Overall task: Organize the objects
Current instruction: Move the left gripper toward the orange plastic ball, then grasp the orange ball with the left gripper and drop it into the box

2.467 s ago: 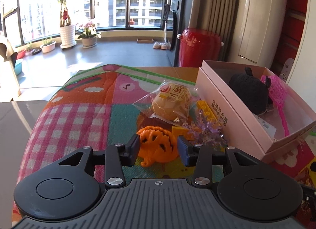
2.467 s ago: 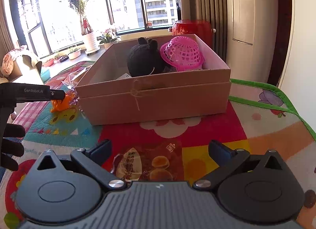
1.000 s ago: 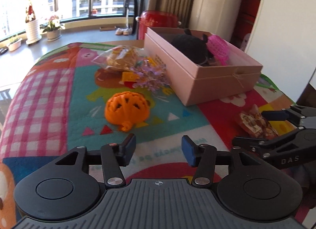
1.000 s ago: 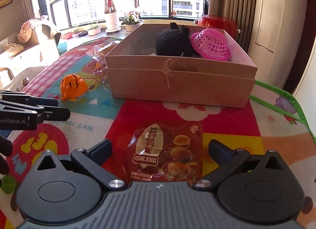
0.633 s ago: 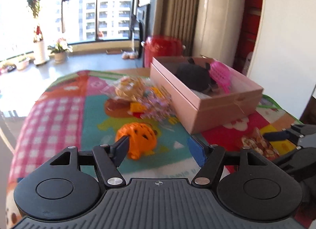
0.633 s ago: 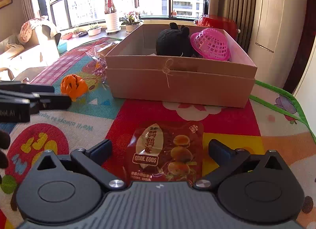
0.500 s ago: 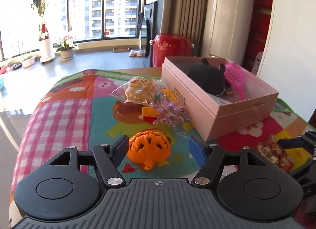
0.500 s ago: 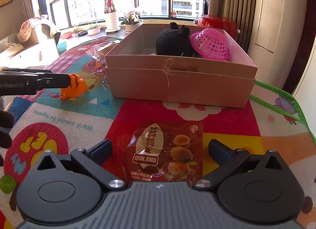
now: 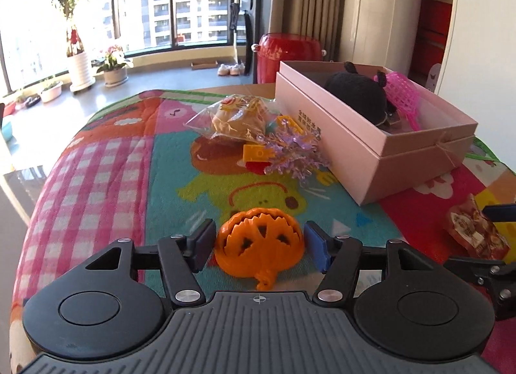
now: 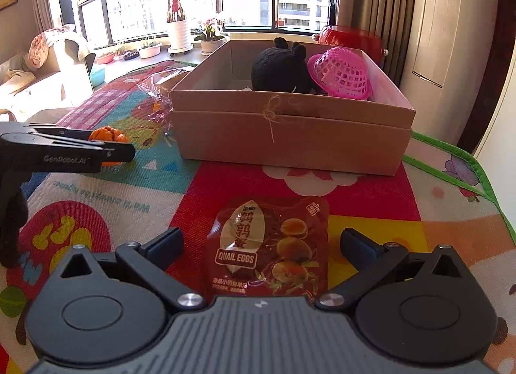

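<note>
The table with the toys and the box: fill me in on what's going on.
A person is tidying loose items into the pink box. The left gripper is open around the orange pumpkin toy. The right gripper is open around the quail egg packet. Neither is gripped yet.

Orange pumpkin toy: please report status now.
Left gripper open around pumpkin toy, toy on mat. Right gripper open over snack packet. Box ahead, path clear.

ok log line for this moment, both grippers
left gripper: open around orange pumpkin | right gripper: open around quail egg packet | box: holds black plush, pink basket
</note>
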